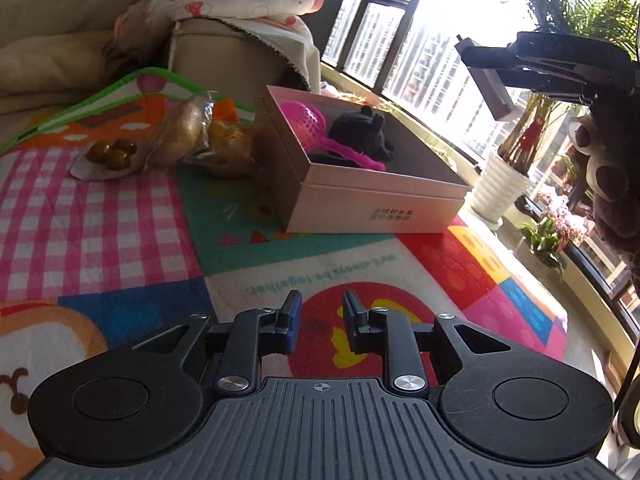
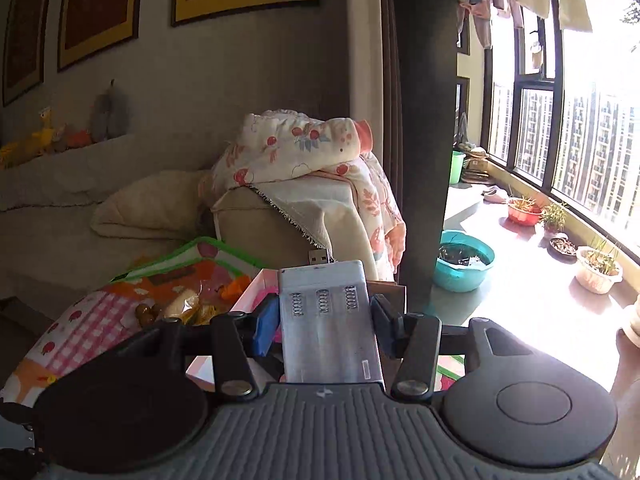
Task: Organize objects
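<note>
A pink open box sits on the colourful play mat and holds a pink perforated scoop and a black plush toy. My left gripper is open and empty, low over the mat in front of the box. My right gripper is shut on a silver battery charger with a USB plug, held in the air above the box. In the left wrist view the right gripper shows high at the right with the charger.
Wrapped bread, an orange snack bag and brown nuts on a small dish lie left of the box. A sofa arm with a floral blanket stands behind. Potted plants line the window sill at right.
</note>
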A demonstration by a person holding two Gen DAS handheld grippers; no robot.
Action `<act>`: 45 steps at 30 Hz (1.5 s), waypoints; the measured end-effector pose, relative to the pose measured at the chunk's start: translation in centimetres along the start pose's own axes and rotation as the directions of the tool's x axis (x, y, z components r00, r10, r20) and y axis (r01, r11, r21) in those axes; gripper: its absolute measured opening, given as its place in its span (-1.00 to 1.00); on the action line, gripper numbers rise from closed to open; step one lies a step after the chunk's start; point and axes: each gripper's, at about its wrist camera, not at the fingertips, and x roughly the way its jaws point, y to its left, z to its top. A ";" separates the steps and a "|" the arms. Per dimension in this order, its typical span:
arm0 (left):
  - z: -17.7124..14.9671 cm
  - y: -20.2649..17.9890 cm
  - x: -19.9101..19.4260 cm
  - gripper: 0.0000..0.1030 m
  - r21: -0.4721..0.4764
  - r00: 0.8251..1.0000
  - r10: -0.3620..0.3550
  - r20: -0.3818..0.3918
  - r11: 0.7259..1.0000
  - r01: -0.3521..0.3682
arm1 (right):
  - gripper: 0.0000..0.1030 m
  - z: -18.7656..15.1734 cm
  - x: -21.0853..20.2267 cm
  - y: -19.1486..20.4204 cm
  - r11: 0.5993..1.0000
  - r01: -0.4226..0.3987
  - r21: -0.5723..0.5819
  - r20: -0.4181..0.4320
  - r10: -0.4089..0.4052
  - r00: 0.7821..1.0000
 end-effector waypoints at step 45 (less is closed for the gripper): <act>20.8 7.4 9.9 -0.52 0.077 0.999 -0.013 0.038 0.997 0.010 | 1.00 -15.0 4.4 5.6 0.998 -0.031 0.061 -0.227 0.044 0.973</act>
